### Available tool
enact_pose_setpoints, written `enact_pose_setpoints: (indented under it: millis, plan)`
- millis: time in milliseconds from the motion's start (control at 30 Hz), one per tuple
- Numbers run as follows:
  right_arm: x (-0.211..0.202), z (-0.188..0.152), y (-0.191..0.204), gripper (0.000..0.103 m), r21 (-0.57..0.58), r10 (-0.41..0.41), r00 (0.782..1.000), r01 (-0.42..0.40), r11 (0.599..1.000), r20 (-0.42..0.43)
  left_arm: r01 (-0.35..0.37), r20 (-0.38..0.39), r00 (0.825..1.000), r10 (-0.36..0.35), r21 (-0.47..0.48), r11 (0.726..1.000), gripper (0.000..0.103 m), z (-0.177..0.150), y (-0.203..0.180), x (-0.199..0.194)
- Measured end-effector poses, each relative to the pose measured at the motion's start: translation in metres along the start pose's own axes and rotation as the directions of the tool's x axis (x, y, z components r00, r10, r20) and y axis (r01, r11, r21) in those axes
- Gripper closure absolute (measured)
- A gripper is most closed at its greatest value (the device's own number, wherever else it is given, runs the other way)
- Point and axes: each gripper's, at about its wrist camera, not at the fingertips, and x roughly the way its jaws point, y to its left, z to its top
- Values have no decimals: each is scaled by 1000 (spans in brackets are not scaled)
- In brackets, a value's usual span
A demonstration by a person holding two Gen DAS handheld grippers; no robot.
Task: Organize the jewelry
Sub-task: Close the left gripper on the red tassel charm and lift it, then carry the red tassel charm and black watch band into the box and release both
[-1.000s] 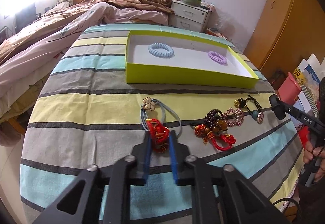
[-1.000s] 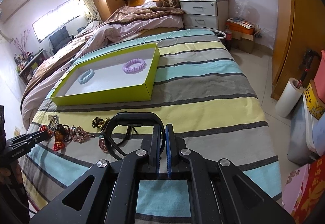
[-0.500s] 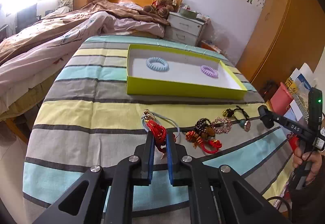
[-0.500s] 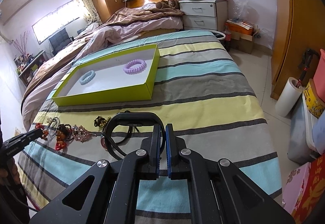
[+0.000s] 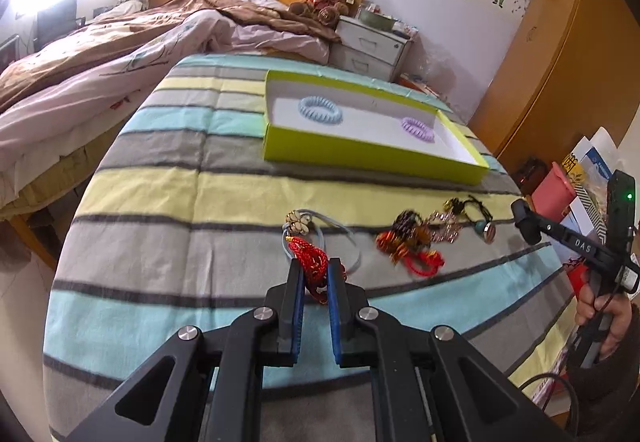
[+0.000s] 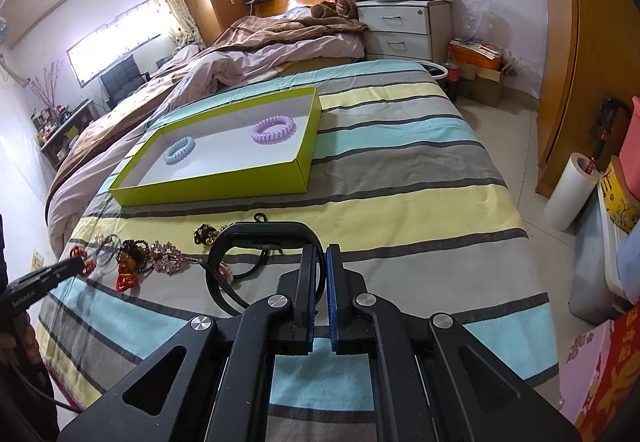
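Note:
My left gripper (image 5: 315,270) is shut on a red braided cord bracelet (image 5: 312,262) and holds it just above the striped bedspread (image 5: 168,201). A grey cord with shells (image 5: 298,222) trails from it. My right gripper (image 6: 321,262) is shut on a black hairband (image 6: 264,232) that curves out to its left. Several loose pieces lie in a row: a red and brown beaded piece (image 5: 408,238), a pink rhinestone piece (image 5: 446,228) and a black cord with charms (image 5: 474,211). The green tray (image 5: 360,155) holds a blue spiral hair tie (image 5: 321,110) and a purple one (image 5: 418,127).
The bed's right edge drops to a tiled floor (image 6: 532,169) with a paper roll (image 6: 570,187) and boxes. A rumpled duvet (image 5: 100,73) lies left of the striped spread. A white nightstand (image 6: 400,27) stands at the back.
My left gripper has closed on the red bracelet and lifted it off the spread, pulling back a little. My right gripper has stayed still, holding the hairband.

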Motion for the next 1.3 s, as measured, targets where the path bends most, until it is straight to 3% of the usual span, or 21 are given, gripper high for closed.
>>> enact_pose_setpoints:
  millis: [300,400,500,633,1133,1300]
  plan:
    - [-2,-3,3,98,-2,5,1000,-5,1000,-1,27,-36,999,-28,-37,999,92,-19,7,-4]
    - [-2,-3,3,98,-2,7,1000,-7,1000,0,15,-36,999,-16,-25,1000,89,-22,5,-6]
    - [-2,-3,4,98,-2,8,1000,-8,1000,1,-47,-12,999,47,21,999,89,-24,-2,-10]
    - [-3,-4,5,98,-3,10,1000,-10,1000,-1,-57,-15,998,58,74,996,93,-28,-10,-12]
    - [-9,-1,7,98,3,11,1000,-11,1000,14,54,63,996,-59,74,996,93,-15,-16,-45]
    - [-12,8,11,98,-2,16,999,-16,1000,28,32,94,995,-39,70,997,93,4,-14,-48]
